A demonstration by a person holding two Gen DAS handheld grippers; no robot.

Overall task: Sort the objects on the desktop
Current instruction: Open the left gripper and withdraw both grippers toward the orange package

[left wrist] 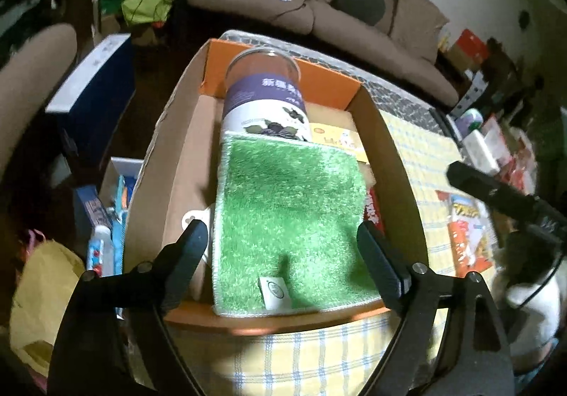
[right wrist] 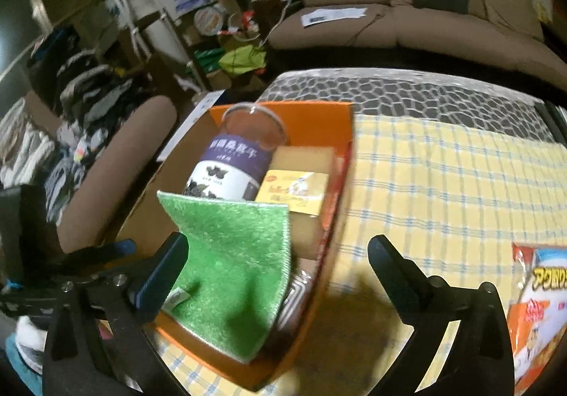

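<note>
Now, in the left wrist view, the left tongs (left wrist: 281, 242) are hanging released above the green cloth (left wrist: 288, 215), which is lying in the cardboard box (left wrist: 170, 155) against the purple-labelled can (left wrist: 264, 98). From the right wrist, the right tongs (right wrist: 278, 254) are gaping empty over the box's right wall, the snack bag (right wrist: 535, 307) sitting far right on the desk (right wrist: 443, 176).

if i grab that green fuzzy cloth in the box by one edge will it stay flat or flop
Probably flop: the green cloth already bends up over the canister and sags over the box's contents. It looks thin, so likely light. The shaggy pile should give the jaws decent grip.
</note>
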